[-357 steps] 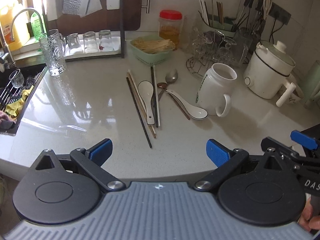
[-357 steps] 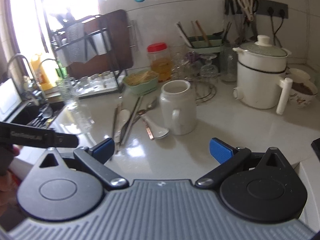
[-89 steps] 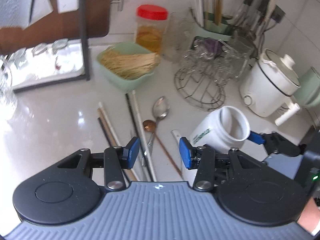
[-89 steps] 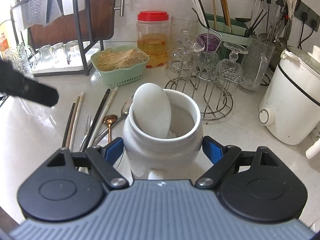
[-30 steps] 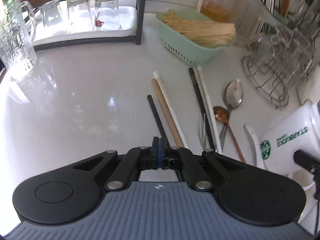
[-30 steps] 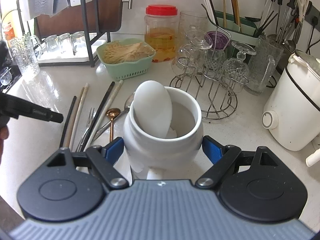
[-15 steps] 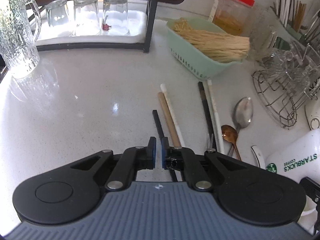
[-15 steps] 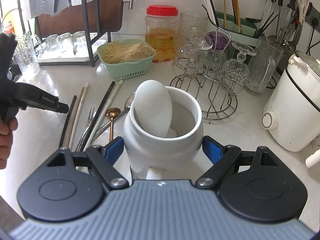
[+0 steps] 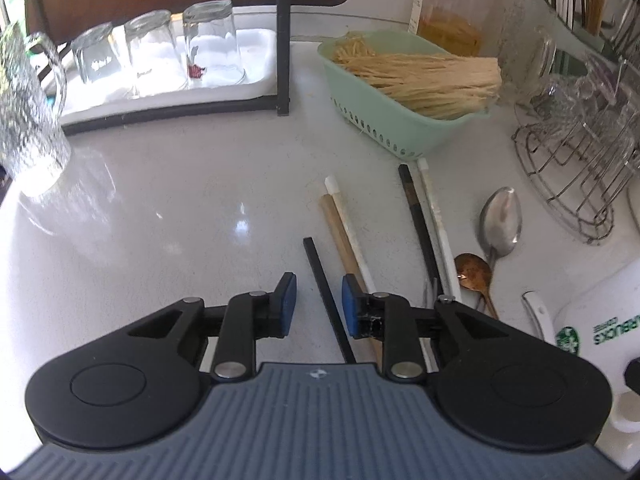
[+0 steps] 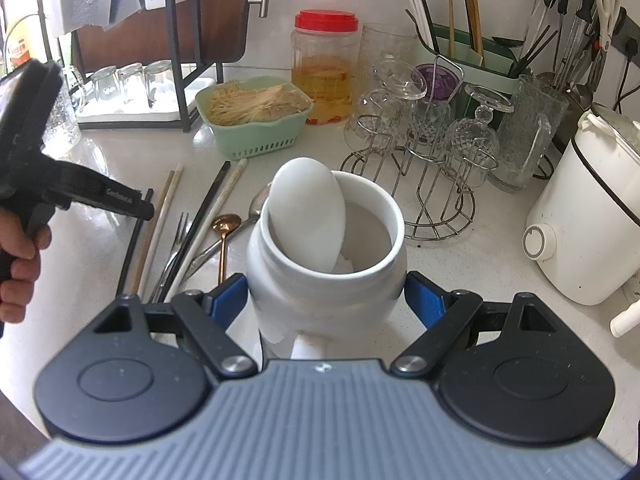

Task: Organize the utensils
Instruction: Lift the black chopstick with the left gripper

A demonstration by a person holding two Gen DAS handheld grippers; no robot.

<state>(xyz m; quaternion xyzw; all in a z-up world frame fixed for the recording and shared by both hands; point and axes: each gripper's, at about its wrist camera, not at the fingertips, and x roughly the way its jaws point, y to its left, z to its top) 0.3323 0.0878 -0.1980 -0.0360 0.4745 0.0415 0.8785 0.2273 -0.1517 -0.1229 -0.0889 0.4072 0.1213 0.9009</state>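
Utensils lie loose on the pale countertop [image 9: 168, 216], and the left gripper [image 9: 316, 304] tilts down over them, its blue-padded jaws opening with a black chopstick [image 9: 324, 288] between them but clear of both pads. A hand [image 10: 16, 264] holds that gripper at the left edge of the right wrist view. The right gripper [image 10: 326, 300] points down at the counter with its jaws clamped on the sides of a white mug [image 10: 328, 276], which has a white ceramic spoon [image 10: 306, 216] standing in it, bowl up. Toward the counter's back edge sit a green basket [image 9: 384, 120] of dry noodles, a red-lidded jar [image 10: 324, 68] and a wire glass rack [image 10: 432, 184]. Just right of the black chopstick lie tan and white chopsticks [image 9: 344, 224], another dark and white pair, a small fork, a copper spoon [image 9: 474, 274] and a steel spoon [image 9: 500, 220], all roughly parallel and pointing toward the basket
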